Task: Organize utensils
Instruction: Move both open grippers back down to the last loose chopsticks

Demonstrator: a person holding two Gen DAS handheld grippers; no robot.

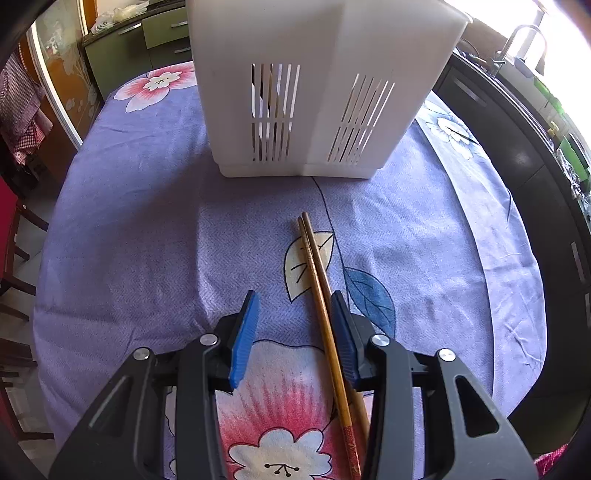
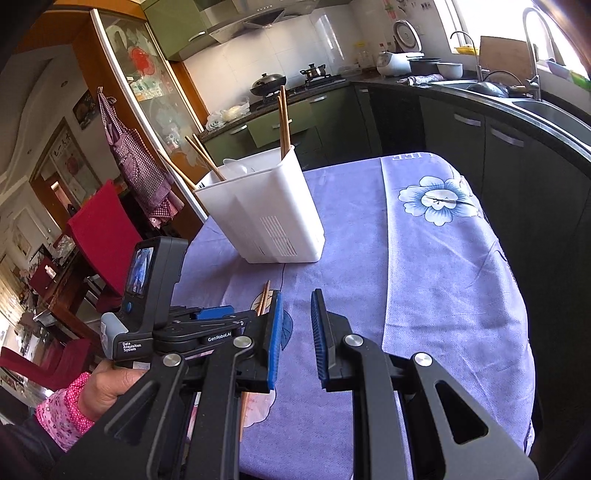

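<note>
Your left gripper (image 1: 293, 332) gapes unclenched around the chopsticks (image 1: 317, 280); they look light, stiff, slippery, so pinch mid-shaft.

- Lit by strong daylight from a window (image 2: 491, 18) at upper right, blown out to white.
- Sharp across the tablecloth (image 1: 147, 221), soft shadows.
- Bent by fisheye, dark vignette at corners.
</note>
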